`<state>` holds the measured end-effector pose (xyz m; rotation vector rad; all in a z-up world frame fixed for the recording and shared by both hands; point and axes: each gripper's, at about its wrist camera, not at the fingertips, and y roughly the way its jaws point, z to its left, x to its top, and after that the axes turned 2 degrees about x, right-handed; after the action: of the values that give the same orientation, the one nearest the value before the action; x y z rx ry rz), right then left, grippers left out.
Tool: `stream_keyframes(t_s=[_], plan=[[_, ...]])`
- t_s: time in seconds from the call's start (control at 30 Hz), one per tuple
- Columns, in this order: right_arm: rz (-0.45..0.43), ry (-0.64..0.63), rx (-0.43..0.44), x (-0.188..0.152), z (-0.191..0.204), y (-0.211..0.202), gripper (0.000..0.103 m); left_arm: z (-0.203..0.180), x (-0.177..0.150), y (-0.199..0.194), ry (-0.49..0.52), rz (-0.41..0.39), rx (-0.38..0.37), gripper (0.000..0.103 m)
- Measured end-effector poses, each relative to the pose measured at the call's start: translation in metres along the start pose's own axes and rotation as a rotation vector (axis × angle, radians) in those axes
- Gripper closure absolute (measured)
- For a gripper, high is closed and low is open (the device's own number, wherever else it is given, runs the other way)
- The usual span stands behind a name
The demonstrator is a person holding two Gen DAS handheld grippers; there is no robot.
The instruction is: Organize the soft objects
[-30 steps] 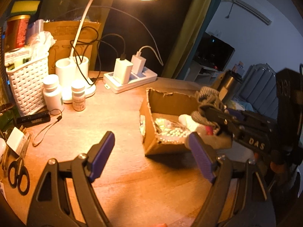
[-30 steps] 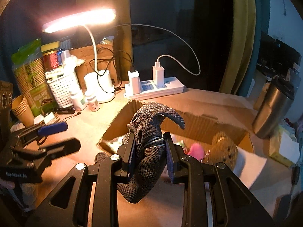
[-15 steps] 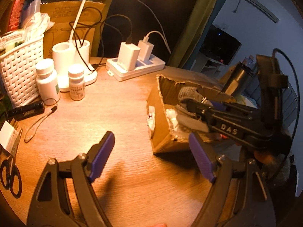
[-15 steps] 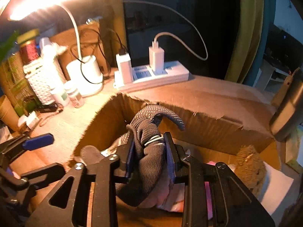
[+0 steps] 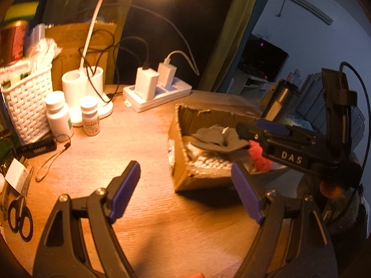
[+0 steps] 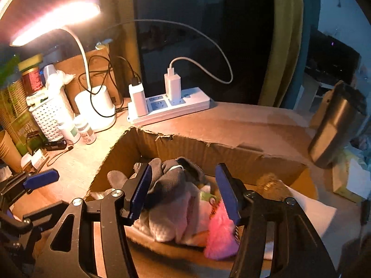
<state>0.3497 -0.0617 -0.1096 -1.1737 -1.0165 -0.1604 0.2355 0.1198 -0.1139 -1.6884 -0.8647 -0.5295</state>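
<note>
A torn cardboard box (image 6: 208, 143) on the wooden desk holds soft things. A dark grey knit glove (image 6: 176, 176) lies in it on top of a beige fleecy cloth (image 6: 176, 217), beside a pink fluffy ball (image 6: 220, 236). My right gripper (image 6: 184, 185) reaches into the box with its jaws opening. The glove sits between the pads, and the right pad stands clear of it. In the left wrist view the glove (image 5: 213, 136) rests under the right gripper (image 5: 255, 129). My left gripper (image 5: 184, 176) hangs open and empty over the desk in front of the box (image 5: 208, 112).
A white power strip (image 6: 169, 108) with chargers lies behind the box. The lit desk lamp's base (image 5: 81, 85), a white basket (image 5: 27, 102), two pill bottles (image 5: 58, 115), a black torch (image 5: 37, 148) and scissors (image 5: 19, 215) crowd the left. A steel tumbler (image 6: 336, 127) stands at right.
My right gripper went down into the box with the glove and its jaws have parted. The glove now lies on the soft pile. The left gripper stays open, its view shifting slightly.
</note>
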Motion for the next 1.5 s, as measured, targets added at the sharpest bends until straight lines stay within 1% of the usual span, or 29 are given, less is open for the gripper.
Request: stream_keyframes(t_s=[0.4,0.53,0.9,1.13,1.17,1.27,1.43,1.5], plan=[[-0.058,0.023,-0.031,-0.023,-0.009,-0.061,0.043,-0.039,-0.008,-0.032,0.055,-0.048,-0.007,0.021],[-0.077,0.029,-0.04,-0.033,-0.012,-0.08,0.043,-0.051,-0.012,-0.039,0.068,-0.053,-0.009,0.021],[-0.115,0.059,-0.071,-0.066,-0.027,-0.129,0.043,-0.088,-0.025,-0.061,0.12,-0.076,-0.032,0.021],[-0.138,0.072,-0.086,-0.087,-0.03,-0.158,0.043,-0.105,-0.036,-0.077,0.125,-0.094,-0.039,0.021],[-0.141,0.073,-0.087,-0.089,-0.03,-0.161,0.043,-0.107,-0.037,-0.078,0.127,-0.096,-0.038,0.021],[-0.156,0.078,-0.095,-0.097,-0.031,-0.175,0.043,-0.115,-0.042,-0.086,0.136,-0.109,-0.034,0.006],[-0.187,0.088,-0.108,-0.108,-0.032,-0.198,0.043,-0.127,-0.046,-0.102,0.168,-0.14,-0.031,0.006],[-0.202,0.089,-0.113,-0.109,-0.032,-0.206,0.041,-0.131,-0.045,-0.108,0.174,-0.154,-0.031,0.006]])
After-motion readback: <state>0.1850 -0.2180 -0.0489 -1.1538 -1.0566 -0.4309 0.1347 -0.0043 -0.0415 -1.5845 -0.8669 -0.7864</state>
